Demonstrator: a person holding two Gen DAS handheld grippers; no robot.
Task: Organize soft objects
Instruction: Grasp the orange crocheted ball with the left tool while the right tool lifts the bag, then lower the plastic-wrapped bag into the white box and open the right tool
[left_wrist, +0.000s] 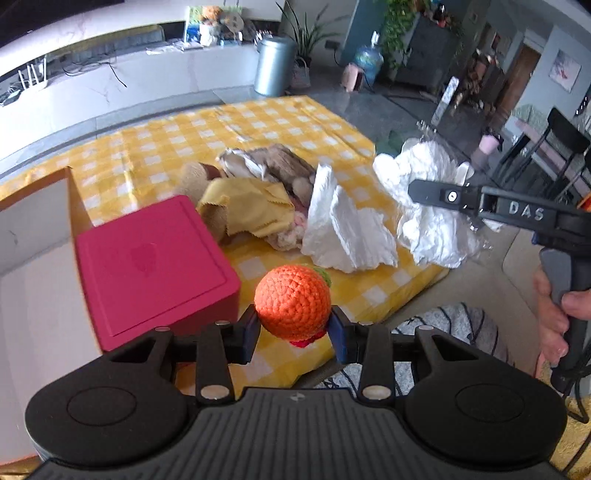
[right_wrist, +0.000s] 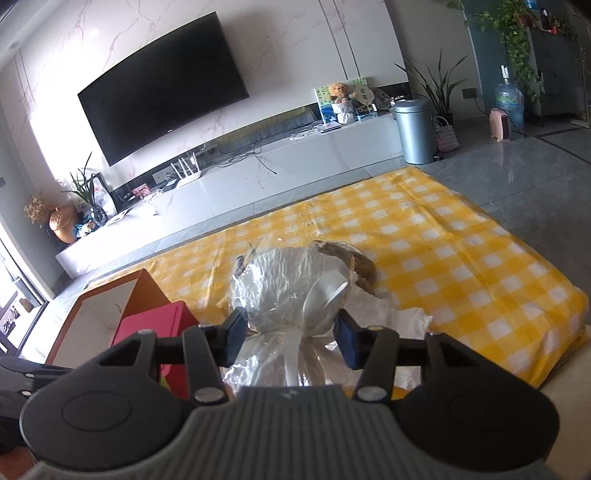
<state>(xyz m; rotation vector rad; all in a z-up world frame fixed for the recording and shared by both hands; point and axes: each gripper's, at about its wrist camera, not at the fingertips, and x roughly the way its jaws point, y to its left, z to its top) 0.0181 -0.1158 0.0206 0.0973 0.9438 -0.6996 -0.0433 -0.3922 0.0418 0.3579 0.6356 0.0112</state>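
My left hand-held gripper (left_wrist: 293, 334) is clamped on the orange ball (left_wrist: 292, 301), pads pressing its two sides, and the ball hangs clear of the cloth (left_wrist: 155, 147), just beside the pink box (left_wrist: 155, 266). My right hand-held gripper (right_wrist: 291, 334) grips the plastic bundle (right_wrist: 291, 291), lifted on the far side of the pile (left_wrist: 266, 192) from the pink box. The open carton (left_wrist: 33, 236) sits right behind the pink box, and I judge that is where the ball belongs. To do this well, I should keep the squeeze gentle so the crochet does not pop out, carry the ball over the pink box without brushing it, lower it inside the carton walls, then let go. The bundle should stay off to its side, out of the left path.
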